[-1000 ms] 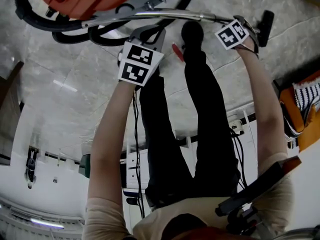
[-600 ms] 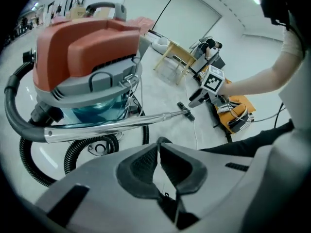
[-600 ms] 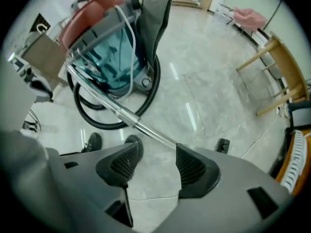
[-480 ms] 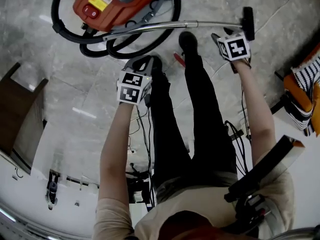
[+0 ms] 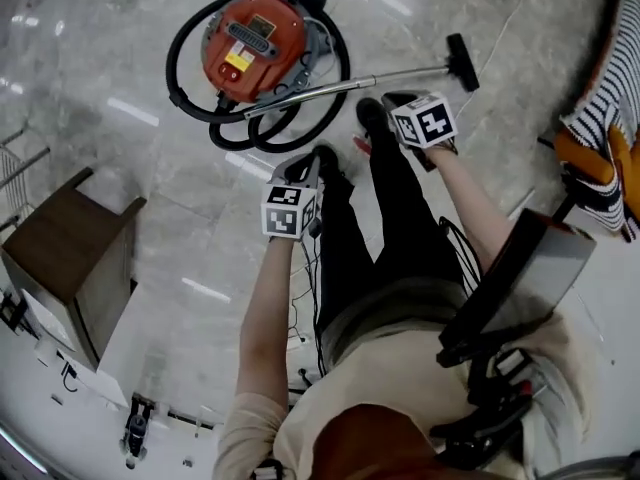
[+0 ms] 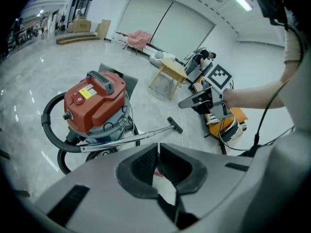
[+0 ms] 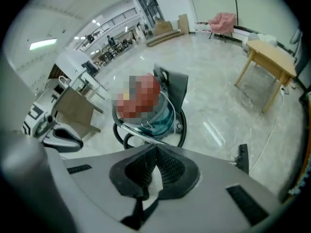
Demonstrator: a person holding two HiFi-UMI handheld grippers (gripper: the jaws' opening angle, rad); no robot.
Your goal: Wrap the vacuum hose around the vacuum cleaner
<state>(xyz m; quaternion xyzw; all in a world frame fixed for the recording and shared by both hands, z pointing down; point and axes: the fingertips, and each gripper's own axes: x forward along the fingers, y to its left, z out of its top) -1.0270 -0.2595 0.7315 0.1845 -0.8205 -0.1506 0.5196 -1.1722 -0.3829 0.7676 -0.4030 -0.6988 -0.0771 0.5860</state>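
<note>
Looks to me like the wrapping is basically done here. The black hose lies in loops on the floor around the red canister vacuum cleaner, close against its base. The metal wand lies across the front loops, with its floor nozzle sticking out to the side, near the person's shoe.

Neither tool is holding anything. The left gripper has its jaws clenched on nothing, and the right gripper has just been closing its jaws, also with nothing between them. Both hang up high, well apart from the vacuum.

If anything's left, I'd guess it's reaching down to tuck the wand or tighten a slack loop, which means opening the jaws first.

Count: one vacuum, one hose, one wand, one nozzle, two grippers.
</note>
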